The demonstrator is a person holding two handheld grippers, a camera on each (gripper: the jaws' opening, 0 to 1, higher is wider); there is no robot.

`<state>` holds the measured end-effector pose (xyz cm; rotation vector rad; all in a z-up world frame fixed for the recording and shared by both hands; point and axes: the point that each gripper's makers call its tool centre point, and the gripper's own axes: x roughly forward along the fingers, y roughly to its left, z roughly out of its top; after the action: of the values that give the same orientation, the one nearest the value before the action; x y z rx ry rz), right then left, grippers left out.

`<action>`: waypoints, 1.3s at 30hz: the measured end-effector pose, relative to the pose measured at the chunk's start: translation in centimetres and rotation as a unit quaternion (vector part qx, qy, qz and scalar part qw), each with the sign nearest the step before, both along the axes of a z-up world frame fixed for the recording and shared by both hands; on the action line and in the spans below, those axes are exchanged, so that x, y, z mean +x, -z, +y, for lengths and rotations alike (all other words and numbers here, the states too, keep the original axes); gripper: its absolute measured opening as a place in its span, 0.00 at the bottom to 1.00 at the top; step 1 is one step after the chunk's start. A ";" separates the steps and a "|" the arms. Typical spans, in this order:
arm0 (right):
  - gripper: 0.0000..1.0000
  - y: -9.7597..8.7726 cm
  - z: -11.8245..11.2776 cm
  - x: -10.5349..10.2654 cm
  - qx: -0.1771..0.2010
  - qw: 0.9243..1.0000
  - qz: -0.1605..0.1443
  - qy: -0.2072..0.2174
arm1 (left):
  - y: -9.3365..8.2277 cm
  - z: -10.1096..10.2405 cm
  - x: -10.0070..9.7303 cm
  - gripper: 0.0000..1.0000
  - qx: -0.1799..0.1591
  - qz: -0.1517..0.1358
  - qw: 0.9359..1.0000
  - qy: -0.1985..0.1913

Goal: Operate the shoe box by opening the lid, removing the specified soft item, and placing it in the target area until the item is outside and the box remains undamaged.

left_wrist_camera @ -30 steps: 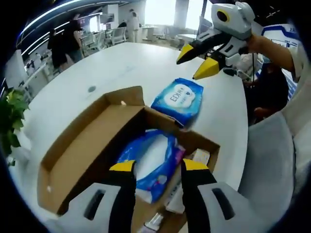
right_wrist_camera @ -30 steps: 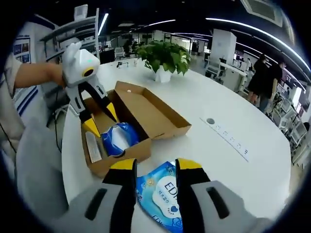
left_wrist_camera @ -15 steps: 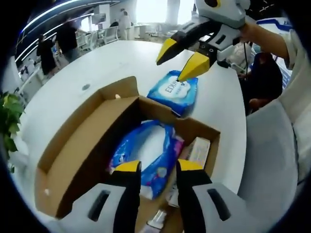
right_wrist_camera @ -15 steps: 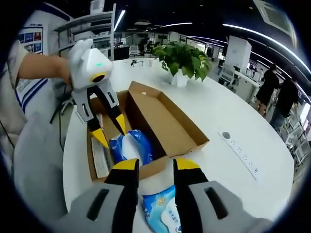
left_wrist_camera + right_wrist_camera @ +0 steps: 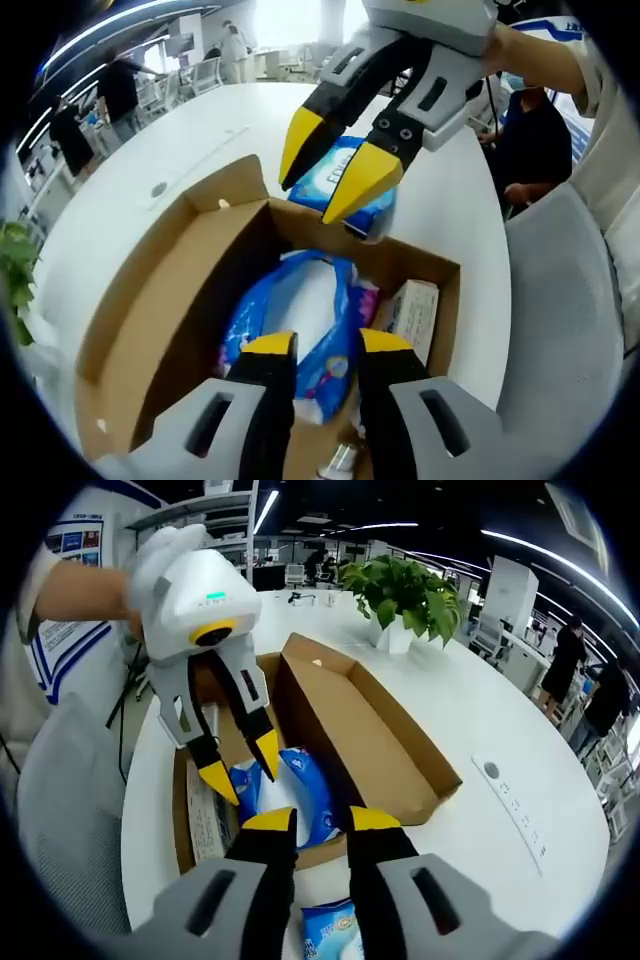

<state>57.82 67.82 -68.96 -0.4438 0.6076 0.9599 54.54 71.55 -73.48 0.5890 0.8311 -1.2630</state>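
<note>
We see the cardboard shoe box [image 5: 175, 300] open on the white table [image 5: 190, 140], its lid folded back. Inside lies the blue soft pack [image 5: 300, 320], just ahead of the left gripper [image 5: 318, 345], whose jaws stand narrowly apart with nothing between them. In the right gripper view the pack [image 5: 300, 790] sits directly beyond the right gripper [image 5: 320, 820], jaws likewise narrow and empty, while the left gripper [image 5: 240, 765] reaches down over it. A second wipes packet [image 5: 345, 185] rests on the table beside the box.
</note>
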 end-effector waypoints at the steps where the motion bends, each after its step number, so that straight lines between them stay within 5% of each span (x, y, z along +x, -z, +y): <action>1: 0.15 0.3 0.1 0.1 -0.006 1.000 -0.001 -0.002 | 0.1 -0.1 0.0 0.21 0.000 0.001 1.000 0.003; 13: 0.11 3.4 1.4 0.5 -0.066 0.997 -0.002 -0.033 | 1.9 0.6 -0.3 0.20 0.041 0.012 0.999 0.033; 21: 0.00 4.7 1.7 1.1 -0.095 0.995 0.002 -0.025 | 2.0 1.1 0.1 0.10 0.050 0.008 0.998 0.028; 27: 0.00 4.4 1.4 1.3 -0.090 0.996 0.003 -0.009 | 2.3 1.9 -0.1 0.01 0.065 0.003 0.997 0.028; 39: 0.00 2.8 1.9 1.2 -0.072 0.997 -0.008 -0.013 | 0.7 2.4 -0.1 0.00 0.052 -0.004 0.999 0.008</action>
<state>59.04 69.72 -71.81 -0.5890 0.6597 0.9401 54.48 73.98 -74.18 0.6849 0.8907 -1.2358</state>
